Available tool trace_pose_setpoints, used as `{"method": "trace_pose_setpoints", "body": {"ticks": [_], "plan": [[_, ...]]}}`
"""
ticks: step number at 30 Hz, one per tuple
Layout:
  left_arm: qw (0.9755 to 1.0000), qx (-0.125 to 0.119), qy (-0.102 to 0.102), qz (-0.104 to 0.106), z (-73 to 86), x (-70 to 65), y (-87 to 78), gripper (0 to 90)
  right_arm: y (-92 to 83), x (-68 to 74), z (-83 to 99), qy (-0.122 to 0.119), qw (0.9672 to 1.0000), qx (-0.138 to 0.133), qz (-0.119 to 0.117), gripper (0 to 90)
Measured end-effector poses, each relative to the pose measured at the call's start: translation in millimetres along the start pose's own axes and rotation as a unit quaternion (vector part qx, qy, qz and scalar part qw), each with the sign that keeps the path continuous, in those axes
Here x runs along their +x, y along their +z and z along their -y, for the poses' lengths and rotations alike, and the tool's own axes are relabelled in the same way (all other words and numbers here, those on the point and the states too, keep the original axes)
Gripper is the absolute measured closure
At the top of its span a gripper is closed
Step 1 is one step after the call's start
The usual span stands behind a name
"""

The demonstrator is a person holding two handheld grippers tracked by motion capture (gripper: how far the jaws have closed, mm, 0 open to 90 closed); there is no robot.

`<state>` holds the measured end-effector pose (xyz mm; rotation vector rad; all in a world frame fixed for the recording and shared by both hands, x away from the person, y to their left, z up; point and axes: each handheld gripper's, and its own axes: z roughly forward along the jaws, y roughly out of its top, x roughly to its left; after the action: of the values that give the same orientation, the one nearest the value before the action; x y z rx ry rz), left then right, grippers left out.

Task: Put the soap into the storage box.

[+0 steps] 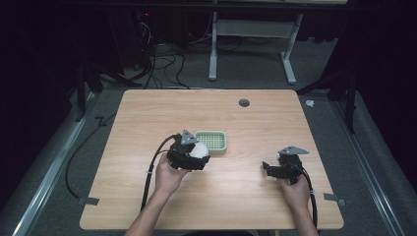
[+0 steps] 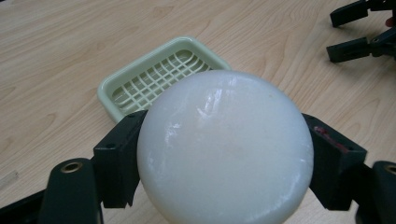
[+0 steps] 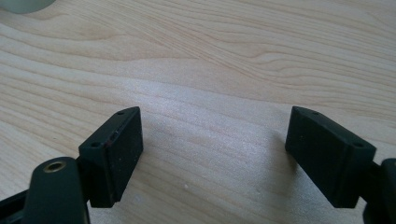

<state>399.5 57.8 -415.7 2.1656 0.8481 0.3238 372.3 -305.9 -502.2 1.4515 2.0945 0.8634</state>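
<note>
The fingers (image 2: 116, 158) of the left gripper (image 1: 193, 156) are clenched on a round white soap (image 2: 224, 149), one pad on each flank, with the soap held clear of the surface (image 1: 236, 196). In the left gripper view, the pale green slatted soap dish (image 2: 140, 79) lies just beyond the soap at 11 o'clock; in the high view it sits just beside the gripper at 1 o'clock, bare of any load.

The fingers (image 3: 114, 154) of the right gripper (image 1: 275, 169) are released and spread apart over bare wood, well apart from the dish at 4 o'clock.

Step in hand, as judged: transport of the soap to the dish. The next move calls for a short advance toward 1 o'clock, centring the soap over the slats, lowering until contact, then releasing. A smooth soap may slip; maintain clamp pressure until seated.
</note>
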Motion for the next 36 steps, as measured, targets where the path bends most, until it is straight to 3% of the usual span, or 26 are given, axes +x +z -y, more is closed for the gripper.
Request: {"method": "trace_pose_setpoints", "body": {"ticks": [13, 20, 22, 24, 36], "plan": [[0.9999, -0.001, 0.009, -0.005, -17.6, 7.2, 1.8, 24.8, -0.1, 0.0, 0.1, 0.000, 1.0000, 0.000, -0.001, 19.8], [1.0000, 0.005, 0.004, -0.006, -23.1, 14.6, 6.8, 24.8, -0.1, 0.0, 0.1, 0.000, 1.0000, 0.000, 0.000, 19.8], [0.9999, 0.006, 0.004, -0.010, -25.7, 16.1, 8.3, 24.8, -0.1, 0.0, 0.1, 0.000, 1.0000, 0.000, -0.001, 19.8], [0.9994, 0.008, 0.017, -0.030, -28.8, 14.5, 9.6, 24.8, -0.1, 0.0, 0.1, 0.000, 1.0000, 0.000, -0.001, 19.8], [0.9996, 0.009, 0.012, -0.025, -39.7, 20.6, 24.6, 24.8, -0.1, 0.0, 0.1, 0.000, 1.0000, 0.000, -0.001, 19.8]]}}
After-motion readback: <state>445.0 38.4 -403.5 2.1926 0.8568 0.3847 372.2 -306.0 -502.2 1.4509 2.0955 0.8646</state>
